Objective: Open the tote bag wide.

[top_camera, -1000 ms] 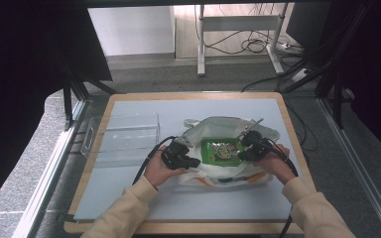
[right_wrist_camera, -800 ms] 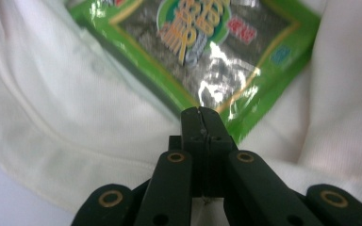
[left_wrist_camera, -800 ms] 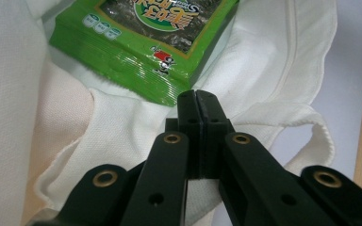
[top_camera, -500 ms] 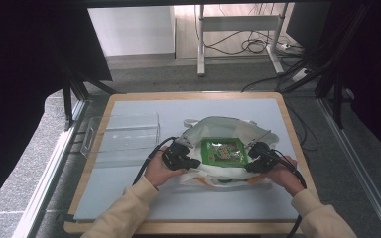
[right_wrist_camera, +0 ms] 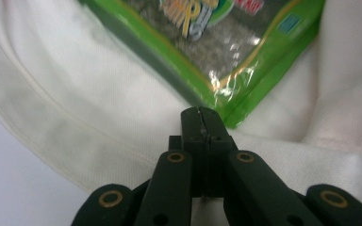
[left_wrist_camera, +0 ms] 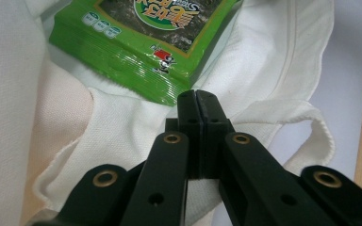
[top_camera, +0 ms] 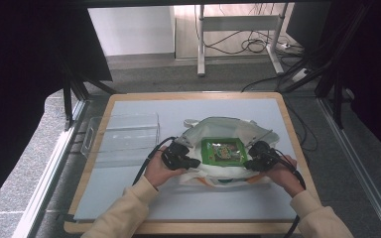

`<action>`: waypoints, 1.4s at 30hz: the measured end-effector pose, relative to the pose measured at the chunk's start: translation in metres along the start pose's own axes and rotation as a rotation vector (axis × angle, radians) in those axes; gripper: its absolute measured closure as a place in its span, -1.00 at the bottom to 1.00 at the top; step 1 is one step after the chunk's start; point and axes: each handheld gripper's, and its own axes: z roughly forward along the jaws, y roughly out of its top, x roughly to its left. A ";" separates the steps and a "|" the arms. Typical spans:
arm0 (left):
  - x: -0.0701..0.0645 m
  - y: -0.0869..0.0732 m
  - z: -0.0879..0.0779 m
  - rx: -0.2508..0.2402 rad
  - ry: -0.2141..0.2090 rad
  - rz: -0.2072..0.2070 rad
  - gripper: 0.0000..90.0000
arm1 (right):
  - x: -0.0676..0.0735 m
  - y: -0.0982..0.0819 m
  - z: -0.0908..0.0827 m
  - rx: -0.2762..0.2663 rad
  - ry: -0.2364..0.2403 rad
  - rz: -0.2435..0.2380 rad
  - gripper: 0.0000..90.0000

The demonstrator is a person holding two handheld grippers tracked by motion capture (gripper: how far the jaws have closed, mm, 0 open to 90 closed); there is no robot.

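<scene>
Item: flat green foil snack packet (top_camera: 222,151), laid on a white cloth bag (top_camera: 228,130) at the middle of the pale surface (top_camera: 144,198). Printed lettering and a cartoon figure are made out in the left gripper view (left_wrist_camera: 162,60). Left tongs (top_camera: 194,162) and right tongs (top_camera: 248,164) are seen pressed together at the packet's near corners, whether pinching cloth cannot be told. A clear plastic box (top_camera: 124,136) is shown to the left in the high view.

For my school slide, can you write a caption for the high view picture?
Two shut tools, left and right, meet a white cloth bag under a green snack packet.
</scene>
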 end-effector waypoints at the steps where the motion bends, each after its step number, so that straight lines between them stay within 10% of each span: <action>1: 0.000 0.000 0.000 -0.001 0.000 0.000 1.00 | 0.000 0.002 -0.002 -0.012 0.002 0.001 0.98; 21: -0.010 0.001 -0.043 -0.126 -0.003 0.005 0.94 | -0.007 0.017 -0.020 -0.198 0.041 0.043 0.87; 32: -0.014 -0.001 -0.075 -0.219 0.068 -0.055 -0.17 | -0.005 0.022 -0.024 -0.252 0.007 0.155 -0.04; 42: -0.006 -0.003 -0.077 -0.224 0.091 -0.091 -0.37 | -0.004 0.030 -0.032 -0.293 0.015 0.223 -0.23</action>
